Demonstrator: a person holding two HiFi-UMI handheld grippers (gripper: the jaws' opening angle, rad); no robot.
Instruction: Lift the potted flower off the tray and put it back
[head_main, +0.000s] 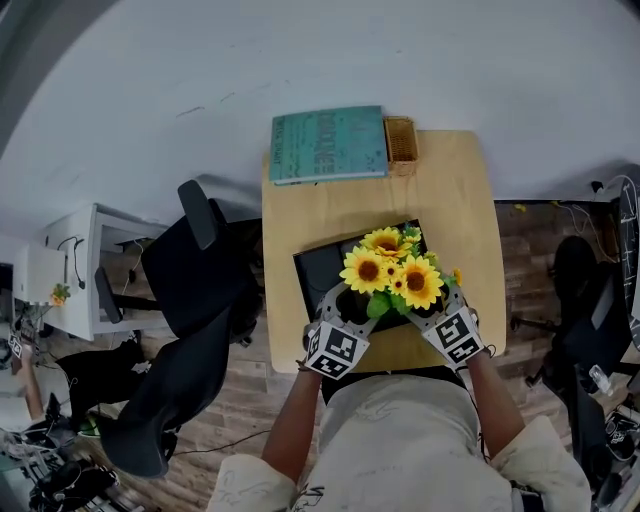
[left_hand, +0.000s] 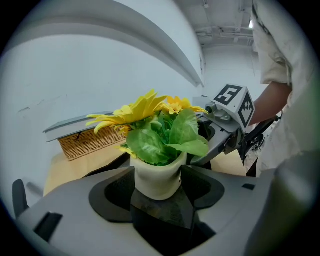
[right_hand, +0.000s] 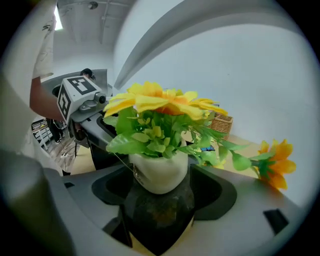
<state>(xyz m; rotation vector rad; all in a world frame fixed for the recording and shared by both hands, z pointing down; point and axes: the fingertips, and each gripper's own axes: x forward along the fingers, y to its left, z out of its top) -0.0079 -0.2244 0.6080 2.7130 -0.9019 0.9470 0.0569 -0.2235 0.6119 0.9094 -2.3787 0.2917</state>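
Pale wood of the table (head_main: 455, 200) lies bare beyond both claws, as far as the teal book (head_main: 328, 145) and wicker basket (head_main: 401, 145) at its far edge. Between the claws we see the potted flower (head_main: 392, 272), standing on the black tray (head_main: 318, 262). The left gripper (left_hand: 157, 171) has its jaws spread, one on each side of the white pot, close to its wall but with no squeeze showing. The right gripper (right_hand: 161, 172) is spread the same way from the opposite side. The two tips nearly meet around the pot. Left of the left claw, the tray is bare out to its edge. One blossom (right_hand: 275, 159) droops over the right claw's outer jaw.
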